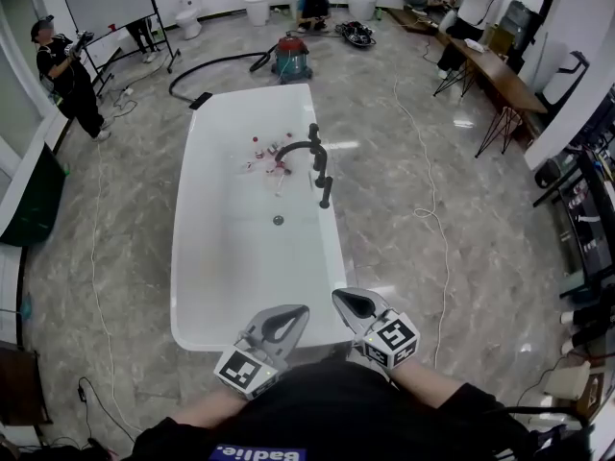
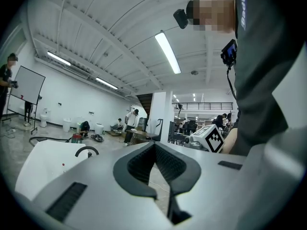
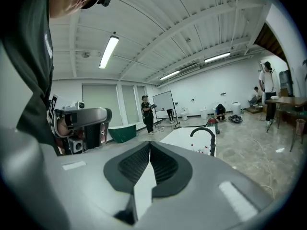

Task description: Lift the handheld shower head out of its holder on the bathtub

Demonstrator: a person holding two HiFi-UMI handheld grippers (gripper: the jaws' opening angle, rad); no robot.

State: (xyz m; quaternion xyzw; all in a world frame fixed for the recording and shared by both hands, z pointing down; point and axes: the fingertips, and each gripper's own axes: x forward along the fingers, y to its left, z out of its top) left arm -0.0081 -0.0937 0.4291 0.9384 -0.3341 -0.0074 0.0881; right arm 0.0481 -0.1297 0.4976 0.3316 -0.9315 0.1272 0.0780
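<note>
A white freestanding bathtub (image 1: 207,286) fills the middle of the head view. On its right rim stands a black tap set with an arched spout (image 1: 296,147), and the black handheld shower head (image 1: 326,189) sits upright in its holder just nearer me. My left gripper (image 1: 294,314) and right gripper (image 1: 343,301) hover side by side over the tub's near end, both shut and empty, well short of the shower head. The left gripper view (image 2: 154,145) shows the spout (image 2: 87,150) far off. In the right gripper view (image 3: 149,144) the spout (image 3: 204,134) is also distant.
Small red and white items (image 1: 274,157) lie inside the tub near the drain (image 1: 278,220). A red vacuum (image 1: 291,56) with a black hose stands beyond the far end. A white cable (image 1: 434,209) runs along the floor on the right. People stand at the far left and back.
</note>
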